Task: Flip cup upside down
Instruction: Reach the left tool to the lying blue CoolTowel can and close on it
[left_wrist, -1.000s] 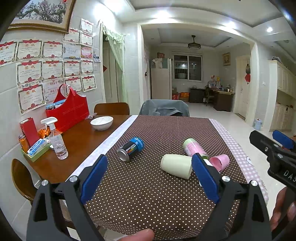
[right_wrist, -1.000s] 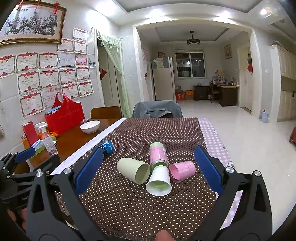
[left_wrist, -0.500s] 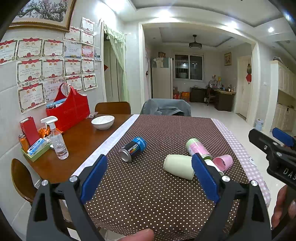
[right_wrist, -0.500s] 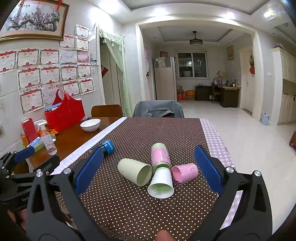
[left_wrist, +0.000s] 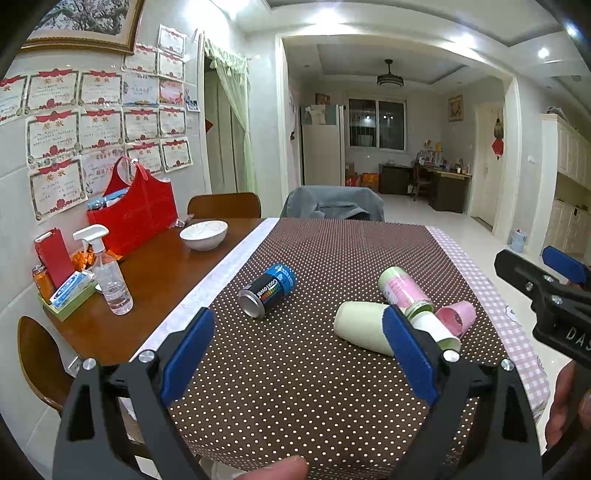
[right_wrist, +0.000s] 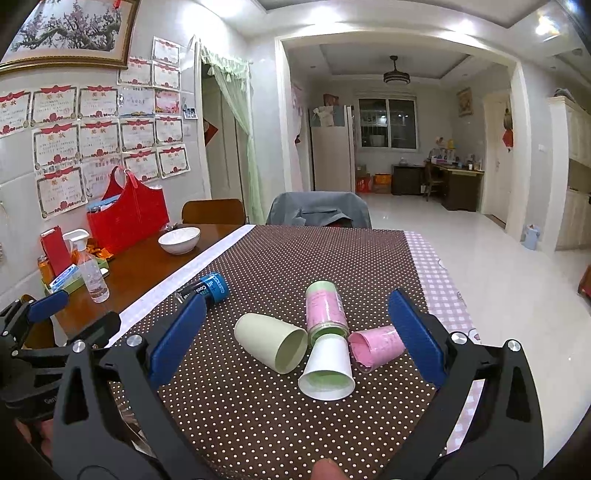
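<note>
Several cups lie on their sides on the brown dotted tablecloth (right_wrist: 277, 258): a pale green cup (right_wrist: 271, 341) (left_wrist: 360, 326), a white paper cup (right_wrist: 327, 367) (left_wrist: 437, 332) and a pink cup (right_wrist: 375, 349) (left_wrist: 456, 315). A pink and green canister (right_wrist: 325, 306) (left_wrist: 404, 290) lies behind them. My right gripper (right_wrist: 295, 345) is open and empty, above the table's near edge, with the cups between its fingers in view. My left gripper (left_wrist: 297, 358) is open and empty, to the left of the cups.
A blue and black can (left_wrist: 267, 290) (right_wrist: 207, 288) lies on its side left of the cups. On the bare wood (left_wrist: 159, 273) stand a white bowl (left_wrist: 204, 234), a spray bottle (left_wrist: 109, 273), a red bag (left_wrist: 135, 214) and a small tray of items (left_wrist: 64, 291). Chairs stand at the far end.
Both grippers have drifted slightly and the table objects sit a little higher and farther right in view. Nothing on the table has moved. Both grippers stay open.
</note>
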